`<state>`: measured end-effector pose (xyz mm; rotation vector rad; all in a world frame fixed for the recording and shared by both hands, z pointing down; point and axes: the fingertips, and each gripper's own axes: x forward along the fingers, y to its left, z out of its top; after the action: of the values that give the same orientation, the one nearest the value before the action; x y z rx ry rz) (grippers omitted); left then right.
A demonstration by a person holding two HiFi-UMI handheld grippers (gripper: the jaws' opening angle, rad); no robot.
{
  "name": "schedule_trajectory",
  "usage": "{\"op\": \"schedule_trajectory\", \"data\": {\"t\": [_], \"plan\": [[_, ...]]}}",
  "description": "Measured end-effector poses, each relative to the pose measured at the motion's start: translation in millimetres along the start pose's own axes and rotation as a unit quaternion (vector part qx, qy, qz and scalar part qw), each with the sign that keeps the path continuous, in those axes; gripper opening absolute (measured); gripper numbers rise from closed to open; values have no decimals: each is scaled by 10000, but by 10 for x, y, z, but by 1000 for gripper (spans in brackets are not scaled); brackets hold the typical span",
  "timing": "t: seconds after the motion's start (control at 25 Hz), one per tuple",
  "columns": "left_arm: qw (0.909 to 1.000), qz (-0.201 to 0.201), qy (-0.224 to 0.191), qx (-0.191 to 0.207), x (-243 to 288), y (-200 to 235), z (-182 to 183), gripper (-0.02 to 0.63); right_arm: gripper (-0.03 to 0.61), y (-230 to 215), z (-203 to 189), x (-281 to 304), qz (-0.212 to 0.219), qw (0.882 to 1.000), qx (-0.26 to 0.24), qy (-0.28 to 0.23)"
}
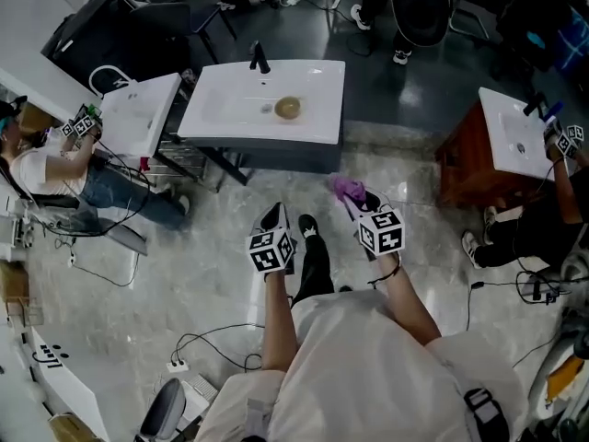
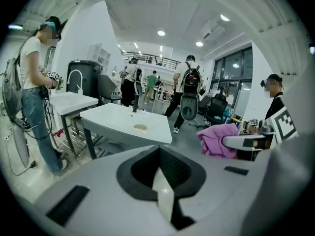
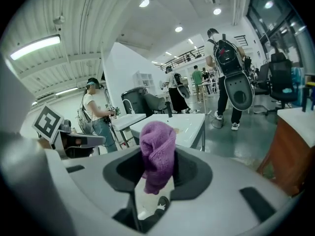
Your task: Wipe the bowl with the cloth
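Right tongs pinch cloth (bowl in sink).

Head view: the bowl on the far table is too small to show its inside. Marker cubes cover much of the left tongs and right tongs. Right gripper view: the pinched part of the cloth lies hidden between the jaws.
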<state>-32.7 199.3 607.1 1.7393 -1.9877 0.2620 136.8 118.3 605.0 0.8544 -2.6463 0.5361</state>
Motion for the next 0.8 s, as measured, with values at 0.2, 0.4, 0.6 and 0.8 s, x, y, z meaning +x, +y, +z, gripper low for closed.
{"op": "schedule_trajectory", "data": {"t": [0.2, 0.4, 0.6, 0.8], "plan": [[9997, -242, 41, -28, 743, 389, 388, 5, 130, -208, 263, 641, -213, 9997, -17, 82], [9992, -398, 41, -97, 1410, 686, 951, 5, 130, -440, 735, 1227, -359, 9992, -40, 158], [9990, -429, 2, -147, 2078, 1122, 1441, 5, 130, -665, 1165, 1869, -511, 9985, -73, 181], [9982, -330, -30, -505, 2491, 1496, 1620, 5, 130, -873, 1373, 2305, -541, 9977, -222, 332]]}}
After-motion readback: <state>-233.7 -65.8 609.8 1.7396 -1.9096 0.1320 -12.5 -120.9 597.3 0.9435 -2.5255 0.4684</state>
